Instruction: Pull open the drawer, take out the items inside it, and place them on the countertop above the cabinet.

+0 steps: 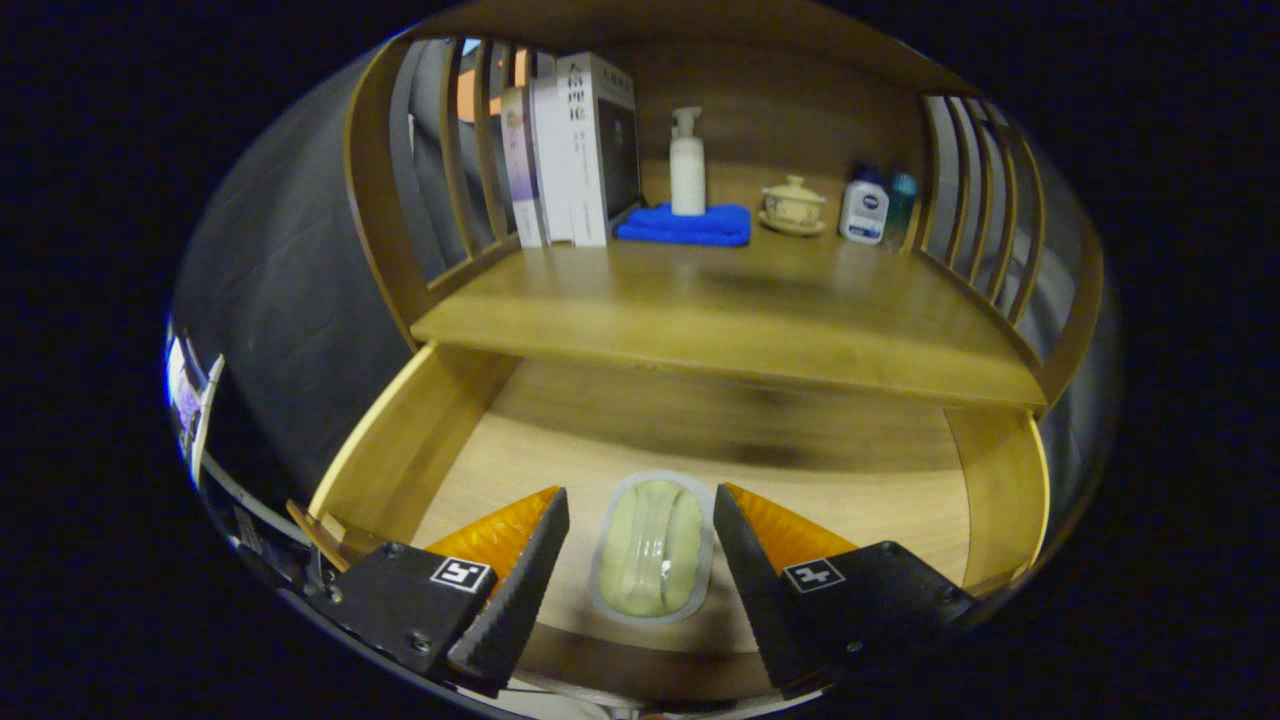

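While the drawer [455,440] stands pulled out from under it, the wooden cabinet [380,200] takes up most of the gripper view, with slatted sides to the left and right of its countertop [720,310]. The countertop is a broad wooden board, bare across its front half. Along its back stands a row of things: a few upright books [585,150] against the left slats, then a folded blue cloth [690,225] with a white pump bottle [687,165] standing on it, then a small lidded cup on a saucer [793,205], then a white bottle with a dark cap [864,208], and just beside that a green bottle [902,200] close to the right slats.

The drawer is open below the countertop's front edge, its pale wooden floor and both side walls showing.

The gripper [640,525] hangs over the drawer with its two fingers spread wide apart, touching nothing.

A small sealed pack [652,548], pale yellow-green inside a clear wrapper with a light rim, lies flat on the drawer floor near the front, directly between the two fingers and clear of both. What the pack holds cannot be told.
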Available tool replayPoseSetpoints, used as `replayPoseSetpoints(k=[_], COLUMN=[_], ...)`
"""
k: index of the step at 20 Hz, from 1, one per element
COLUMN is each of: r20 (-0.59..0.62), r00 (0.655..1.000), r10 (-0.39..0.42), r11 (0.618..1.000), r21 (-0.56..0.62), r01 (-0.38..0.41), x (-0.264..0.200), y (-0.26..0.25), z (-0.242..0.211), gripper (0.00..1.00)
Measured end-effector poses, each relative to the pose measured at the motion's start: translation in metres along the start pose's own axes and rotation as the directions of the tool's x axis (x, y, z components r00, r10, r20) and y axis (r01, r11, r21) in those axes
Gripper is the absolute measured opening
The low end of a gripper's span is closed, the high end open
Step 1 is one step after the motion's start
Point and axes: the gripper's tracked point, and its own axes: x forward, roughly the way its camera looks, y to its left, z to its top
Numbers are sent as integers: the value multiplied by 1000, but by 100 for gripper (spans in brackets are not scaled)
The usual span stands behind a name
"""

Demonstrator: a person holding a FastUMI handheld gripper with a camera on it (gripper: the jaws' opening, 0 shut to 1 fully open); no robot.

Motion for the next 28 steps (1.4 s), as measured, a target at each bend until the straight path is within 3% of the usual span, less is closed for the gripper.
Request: replayPoseSetpoints(k=[10,14,20,28], r20=[-115,-111,-92,-35], r00=[993,993,995,999], r10=[-2,-42,-34,-17], r11=[1000,998,998,997], r21=[-29,-44,-49,-74], r01=[-2,37,30,14], x=[23,26,25,10], y=[1,-9,-9,-8], z=[-27,-27,-26,-13], gripper=[80,58,20,17])
